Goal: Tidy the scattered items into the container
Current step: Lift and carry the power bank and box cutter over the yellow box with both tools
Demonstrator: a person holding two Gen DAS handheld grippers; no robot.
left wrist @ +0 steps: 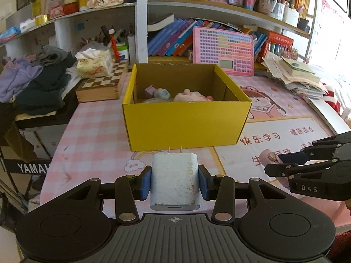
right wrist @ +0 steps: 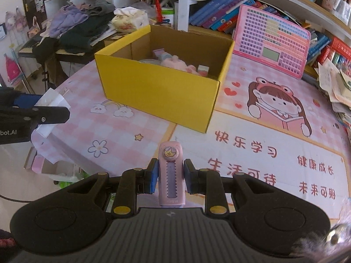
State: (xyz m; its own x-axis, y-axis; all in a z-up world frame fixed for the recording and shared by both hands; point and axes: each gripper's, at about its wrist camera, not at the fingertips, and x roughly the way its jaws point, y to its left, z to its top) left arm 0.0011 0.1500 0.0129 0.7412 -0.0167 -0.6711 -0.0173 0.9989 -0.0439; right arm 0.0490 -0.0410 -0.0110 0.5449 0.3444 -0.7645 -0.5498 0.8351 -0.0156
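My left gripper [left wrist: 175,180] is shut on a white plug-in charger [left wrist: 174,179], prongs pointing toward the yellow cardboard box [left wrist: 184,125] just ahead. My right gripper [right wrist: 170,176] is shut on a slim pink utility knife [right wrist: 170,171] with a crown sticker. The yellow box [right wrist: 158,92] stands open a little ahead and left of it. Inside the box lie a pink plush toy [left wrist: 193,96] and small pastel items. In the left wrist view the right gripper [left wrist: 285,164] shows at the right edge with the pink knife [left wrist: 268,155]. The left gripper [right wrist: 57,107] and the charger [right wrist: 53,100] show at the right wrist view's left edge.
The pink checked desk mat [left wrist: 92,135] with cartoon prints covers the table. A pink toy keyboard tablet [left wrist: 222,50] leans on books behind the box. A chessboard box [left wrist: 103,85], tissue box [left wrist: 94,63] and clothes pile [left wrist: 37,81] lie left; stacked papers [left wrist: 296,76] right.
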